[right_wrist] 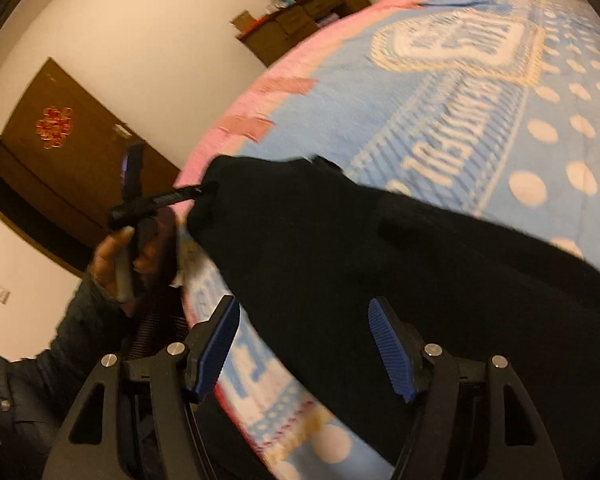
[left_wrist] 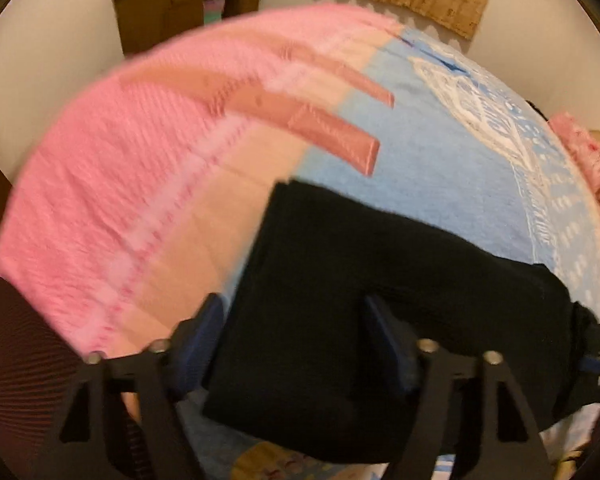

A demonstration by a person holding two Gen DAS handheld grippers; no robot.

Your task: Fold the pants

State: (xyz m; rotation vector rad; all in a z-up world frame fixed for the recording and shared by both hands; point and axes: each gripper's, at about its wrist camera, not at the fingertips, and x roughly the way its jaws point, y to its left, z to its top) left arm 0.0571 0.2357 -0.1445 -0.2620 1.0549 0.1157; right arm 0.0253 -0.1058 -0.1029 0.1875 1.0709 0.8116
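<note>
Black pants (left_wrist: 380,300) lie on the blue blanket (left_wrist: 440,168), near the edge at 6 o'clock, so both hands can reach them. They look folded into a thick bundle already (I think the job is nearly done). The left gripper (left_wrist: 296,336) sits over the 6 o'clock end of the bundle with its jaws apart, and I cannot tell if the pads press the cloth. The right gripper (right_wrist: 308,344) hangs above the cloth with jaws apart, holding nothing. At 11 o'clock the pink blanket (left_wrist: 112,152) is spread flat.
</note>
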